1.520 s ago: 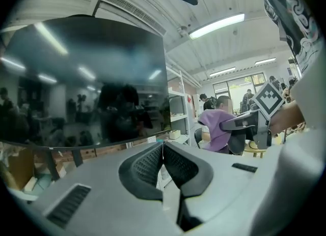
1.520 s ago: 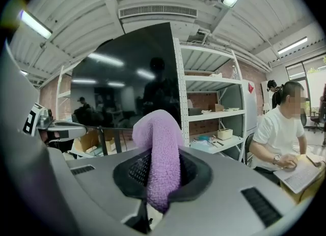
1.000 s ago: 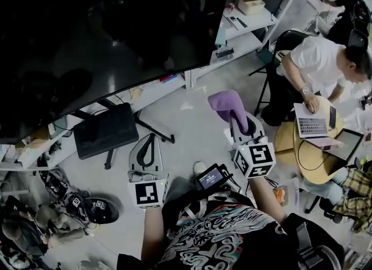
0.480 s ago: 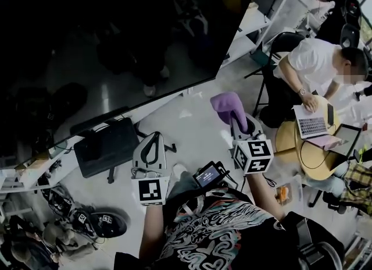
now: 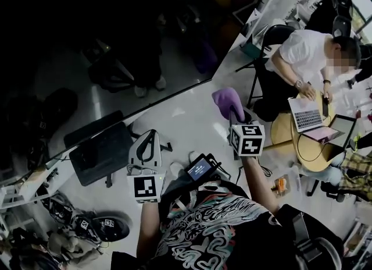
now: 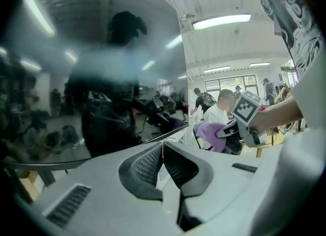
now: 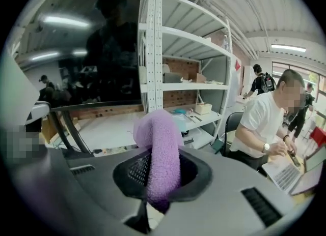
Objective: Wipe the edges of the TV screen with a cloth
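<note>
The big dark TV screen [image 5: 104,48] fills the upper left of the head view; its lower edge [image 5: 168,97] runs diagonally, and its right corner shows in the left gripper view [image 6: 178,130]. My right gripper [image 5: 231,107] is shut on a purple cloth [image 5: 226,101], held just below and right of the screen's lower right corner. In the right gripper view the cloth [image 7: 159,151] stands folded between the jaws, with the screen [image 7: 76,52] up and to the left. My left gripper [image 5: 146,141] is shut and holds nothing, below the screen's lower edge; its jaws meet [image 6: 163,164].
White shelving [image 7: 188,72] stands right of the TV. A person in a white shirt [image 5: 296,59] sits at a round table [image 5: 311,146] with laptops [image 5: 308,114] on the right. A black pad [image 5: 104,152] lies under the screen. Bags and gear [image 5: 87,222] lie on the floor at lower left.
The head view has swung so the screen fills more of the frame. Both grippers have moved up towards its lower edge; the right one with the cloth is now near the screen's lower right corner.
</note>
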A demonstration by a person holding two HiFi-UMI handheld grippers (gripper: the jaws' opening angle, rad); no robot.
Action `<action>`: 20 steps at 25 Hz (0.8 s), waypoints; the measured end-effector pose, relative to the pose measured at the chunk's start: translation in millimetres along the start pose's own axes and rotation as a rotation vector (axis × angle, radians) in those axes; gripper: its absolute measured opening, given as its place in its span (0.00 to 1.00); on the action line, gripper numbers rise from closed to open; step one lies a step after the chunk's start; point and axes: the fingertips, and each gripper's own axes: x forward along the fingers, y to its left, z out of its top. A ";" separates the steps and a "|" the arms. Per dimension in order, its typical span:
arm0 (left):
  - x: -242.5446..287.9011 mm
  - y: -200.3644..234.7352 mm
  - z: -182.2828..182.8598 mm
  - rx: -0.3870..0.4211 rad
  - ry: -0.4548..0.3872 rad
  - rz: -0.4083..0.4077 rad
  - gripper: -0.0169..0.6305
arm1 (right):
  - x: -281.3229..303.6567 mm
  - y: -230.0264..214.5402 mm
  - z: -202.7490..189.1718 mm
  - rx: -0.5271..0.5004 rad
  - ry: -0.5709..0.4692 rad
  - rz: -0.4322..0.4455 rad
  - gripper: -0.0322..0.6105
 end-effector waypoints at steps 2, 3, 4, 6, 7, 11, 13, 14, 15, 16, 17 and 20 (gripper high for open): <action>4.5 0.2 1.6 -0.002 0.007 -0.004 0.06 | 8.9 -7.4 1.4 -0.001 0.015 -0.018 0.16; 5.8 -0.2 2.4 0.000 0.008 -0.005 0.06 | 12.3 -8.9 2.9 -0.003 0.019 -0.020 0.16; 7.4 -0.2 3.1 0.004 0.010 -0.004 0.06 | 15.7 -9.2 5.2 -0.007 0.020 -0.018 0.16; 12.3 1.7 3.9 0.007 0.013 0.007 0.06 | 22.5 -6.9 12.8 -0.022 0.014 -0.007 0.16; 15.0 3.5 3.9 0.004 0.016 0.015 0.06 | 25.6 -4.8 17.4 -0.030 0.010 0.001 0.16; 25.6 11.1 3.8 -0.007 0.032 0.036 0.06 | 32.1 3.1 35.9 -0.049 -0.008 0.024 0.16; 26.3 14.0 4.1 -0.006 0.031 0.045 0.06 | 31.6 8.1 42.2 -0.057 -0.019 0.037 0.16; 25.7 15.3 4.0 -0.008 0.029 0.051 0.06 | 31.2 11.1 44.6 -0.060 -0.024 0.047 0.16; 25.1 16.5 3.7 -0.011 0.028 0.058 0.06 | 30.6 14.1 47.1 -0.062 -0.028 0.059 0.16; 24.9 17.3 3.3 -0.012 0.031 0.064 0.06 | 29.7 17.0 50.1 -0.063 -0.032 0.073 0.16; 25.2 17.8 2.9 -0.012 0.035 0.070 0.06 | 28.5 20.1 53.8 -0.068 -0.037 0.089 0.16; 27.5 19.5 2.0 -0.013 0.047 0.084 0.06 | 26.5 30.4 67.8 -0.104 -0.060 0.136 0.16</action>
